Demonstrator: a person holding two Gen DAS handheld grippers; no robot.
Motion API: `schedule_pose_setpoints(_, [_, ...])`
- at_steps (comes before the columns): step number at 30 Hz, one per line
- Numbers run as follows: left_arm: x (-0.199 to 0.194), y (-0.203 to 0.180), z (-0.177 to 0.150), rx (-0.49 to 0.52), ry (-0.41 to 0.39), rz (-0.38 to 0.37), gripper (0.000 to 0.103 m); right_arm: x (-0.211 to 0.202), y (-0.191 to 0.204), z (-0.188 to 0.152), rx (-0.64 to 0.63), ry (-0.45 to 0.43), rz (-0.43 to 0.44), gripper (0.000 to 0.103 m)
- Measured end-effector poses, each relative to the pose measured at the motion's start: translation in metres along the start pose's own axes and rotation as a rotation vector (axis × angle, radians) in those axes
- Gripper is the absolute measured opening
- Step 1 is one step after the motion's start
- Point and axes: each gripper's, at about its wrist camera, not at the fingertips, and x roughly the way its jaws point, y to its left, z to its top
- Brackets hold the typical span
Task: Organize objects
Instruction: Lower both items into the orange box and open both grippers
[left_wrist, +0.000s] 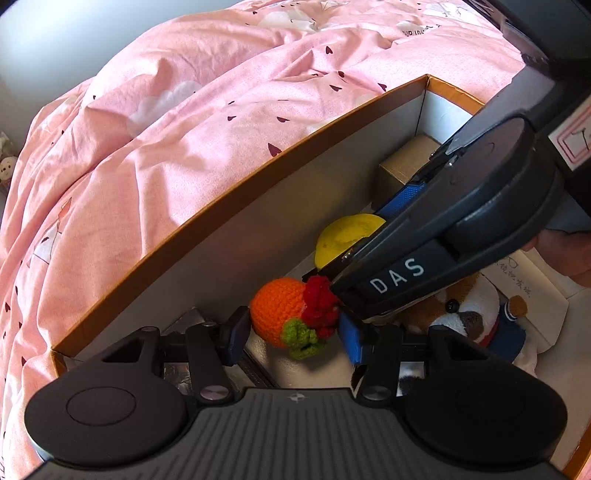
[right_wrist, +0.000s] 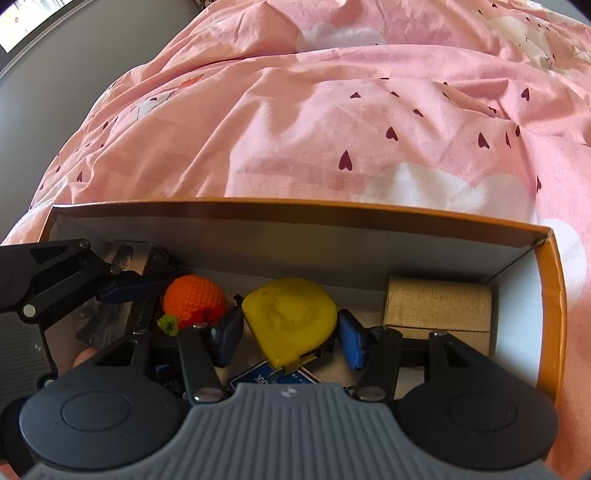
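Note:
An orange cardboard box (left_wrist: 221, 206) with white inner walls lies on a pink bed. My left gripper (left_wrist: 293, 334) reaches down into it, its blue pads pressed on both sides of an orange crochet fruit (left_wrist: 277, 306) with red and green tufts. My right gripper (right_wrist: 290, 339) is shut on a yellow tape measure (right_wrist: 291, 317), low inside the same box (right_wrist: 295, 206). In the left wrist view the right gripper (left_wrist: 360, 236) comes in from the upper right, holding the tape measure (left_wrist: 343, 232). The crochet fruit (right_wrist: 194, 297) shows beside a left finger (right_wrist: 129, 286).
Inside the box are a small brown carton (right_wrist: 437, 306), a plush dog (left_wrist: 465, 314), a dark printed pack (right_wrist: 122, 254), a blue card (right_wrist: 258, 376) and a white sheet with writing (left_wrist: 524, 273). The pink duvet (right_wrist: 332, 110) surrounds the box. A hand (left_wrist: 565, 247) holds the right gripper.

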Motion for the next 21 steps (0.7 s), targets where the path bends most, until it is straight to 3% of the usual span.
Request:
schedule_pose_setpoints(10, [0.0,0.003,-0.003,-0.013,0.019,-0.013,0.06,-0.005,-0.001,0.0,-0.008,0.003,0.002,0.058])
schedule_pose_setpoints(13, [-0.001,0.004,-0.003,-0.026,0.026,-0.025,0.06,-0.013,-0.001,0.001,-0.013,-0.013,0.011,0.066])
schedule_pose_setpoints(15, [-0.002,0.004,-0.003,-0.027,0.027,-0.025,0.061,-0.018,-0.001,0.002,-0.016,-0.022,0.007,0.066])
schedule_pose_setpoints(19, [-0.006,0.003,-0.003,-0.03,0.041,-0.014,0.063,-0.028,-0.001,0.001,-0.021,-0.046,-0.008,0.066])
schedule_pose_setpoints(21, [-0.009,0.004,-0.004,-0.029,0.044,-0.018,0.071,-0.033,0.0,-0.001,-0.021,-0.055,-0.009,0.066])
